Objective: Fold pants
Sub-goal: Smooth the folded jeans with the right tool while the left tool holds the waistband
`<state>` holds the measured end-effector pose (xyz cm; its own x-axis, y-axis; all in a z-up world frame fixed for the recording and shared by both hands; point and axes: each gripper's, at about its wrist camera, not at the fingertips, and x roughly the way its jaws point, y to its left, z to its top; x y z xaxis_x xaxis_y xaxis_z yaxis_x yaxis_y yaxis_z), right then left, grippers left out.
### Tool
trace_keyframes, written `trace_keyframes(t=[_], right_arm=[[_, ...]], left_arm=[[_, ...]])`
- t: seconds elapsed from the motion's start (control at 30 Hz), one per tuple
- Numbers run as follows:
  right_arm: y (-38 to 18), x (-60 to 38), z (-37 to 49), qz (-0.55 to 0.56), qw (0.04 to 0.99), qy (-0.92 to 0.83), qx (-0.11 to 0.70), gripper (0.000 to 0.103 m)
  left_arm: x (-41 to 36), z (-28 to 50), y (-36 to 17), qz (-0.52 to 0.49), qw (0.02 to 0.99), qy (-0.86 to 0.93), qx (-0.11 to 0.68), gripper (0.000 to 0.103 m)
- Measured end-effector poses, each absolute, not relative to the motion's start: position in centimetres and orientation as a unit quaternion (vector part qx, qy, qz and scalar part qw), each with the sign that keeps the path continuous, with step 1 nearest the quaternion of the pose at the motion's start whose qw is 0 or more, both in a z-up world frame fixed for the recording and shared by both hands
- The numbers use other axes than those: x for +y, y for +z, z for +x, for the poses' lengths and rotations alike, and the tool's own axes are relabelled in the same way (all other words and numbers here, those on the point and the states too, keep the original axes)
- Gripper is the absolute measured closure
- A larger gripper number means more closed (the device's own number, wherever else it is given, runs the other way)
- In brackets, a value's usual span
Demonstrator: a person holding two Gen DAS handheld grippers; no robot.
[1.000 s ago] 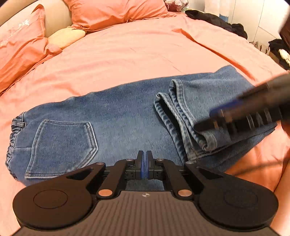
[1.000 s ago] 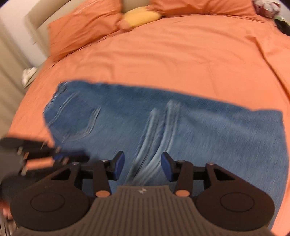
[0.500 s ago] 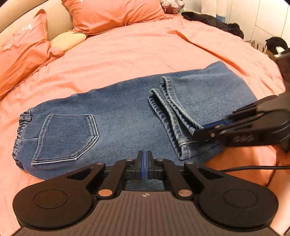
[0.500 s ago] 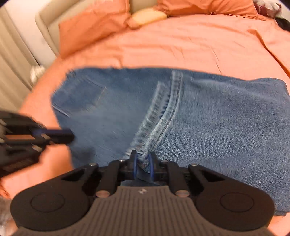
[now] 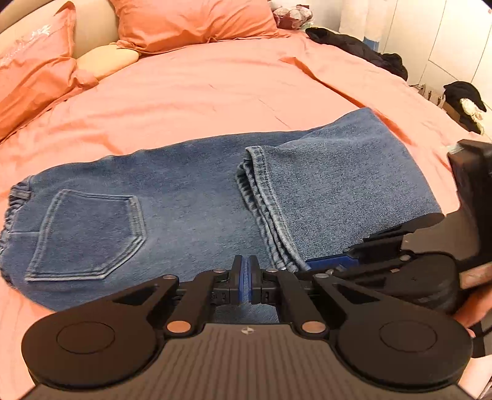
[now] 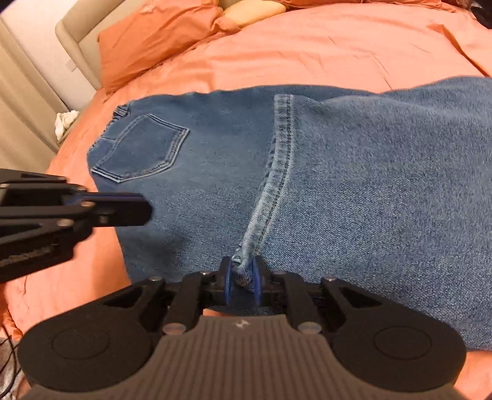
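Note:
Blue jeans [image 5: 190, 197] lie flat on the orange bed, waistband and back pocket [image 5: 89, 237] at the left, the legs folded back so the hems [image 5: 264, 209] lie mid-length. My left gripper [image 5: 245, 283] is shut and empty, over the near edge of the jeans. My right gripper [image 6: 243, 280] is shut on the near corner of the leg hem [image 6: 246, 261]. It also shows in the left wrist view [image 5: 332, 264], low at the right. The jeans [image 6: 369, 184] fill the right wrist view, where the left gripper [image 6: 117, 209] comes in from the left.
The orange bed sheet [image 5: 200, 92] spreads beyond the jeans. Orange pillows [image 5: 190, 21] and a yellow cushion [image 5: 107, 58] lie at the headboard. Dark clothes [image 5: 356, 46] sit at the far right edge. The bed's left edge and a beige wall [image 6: 27, 92] show in the right wrist view.
My right gripper dropped to the near hem corner and closed on it. The left gripper stayed shut near the jeans' front edge, shifting slightly.

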<state>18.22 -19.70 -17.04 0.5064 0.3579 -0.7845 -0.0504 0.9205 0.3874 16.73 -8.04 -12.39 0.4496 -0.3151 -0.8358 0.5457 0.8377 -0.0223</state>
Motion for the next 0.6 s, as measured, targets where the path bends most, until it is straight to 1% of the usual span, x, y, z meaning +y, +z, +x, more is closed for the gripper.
trace_keyframes(t=[0.07,0.33,0.37,0.4,0.43,0.47,0.53,0.6], right_arm=[[-16.5,-20.4,17.4,0.16,0.858,0.129,0.47,0.071],[-12.6,-23.2,16.1,0.103,0.885,0.113,0.439,0.07],[-12.1,-24.3,15.7,0.093,0.89,0.102,0.436,0.07],[-11.7,-25.4,15.3,0.084,0.894,0.088,0.432,0.07],[-11.2,-26.9,14.8,0.079,0.897,0.075,0.427,0.07],[-10.8,-28.5,14.4,0.075,0.901,0.061,0.423,0.071],[-10.3,-31.7,13.9,0.067,0.906,0.028,0.418,0.081],[-10.2,-35.0,13.6,0.056,0.906,-0.006,0.419,0.086]], left_arm=[[-8.7,17.2,-12.6,0.13,0.839,-0.26,0.46,0.1],[-12.6,18.7,-12.4,0.143,0.836,-0.272,0.454,0.1],[-13.1,19.0,-12.5,0.141,0.835,-0.274,0.457,0.098],[-13.4,19.3,-12.7,0.135,0.833,-0.275,0.46,0.089],[-13.7,19.6,-13.1,0.125,0.833,-0.277,0.462,0.085],[-14.0,20.0,-13.4,0.115,0.834,-0.275,0.465,0.082],[-14.6,20.6,-14.0,0.099,0.834,-0.268,0.473,0.081],[-15.3,21.0,-14.1,0.093,0.833,-0.267,0.475,0.081]])
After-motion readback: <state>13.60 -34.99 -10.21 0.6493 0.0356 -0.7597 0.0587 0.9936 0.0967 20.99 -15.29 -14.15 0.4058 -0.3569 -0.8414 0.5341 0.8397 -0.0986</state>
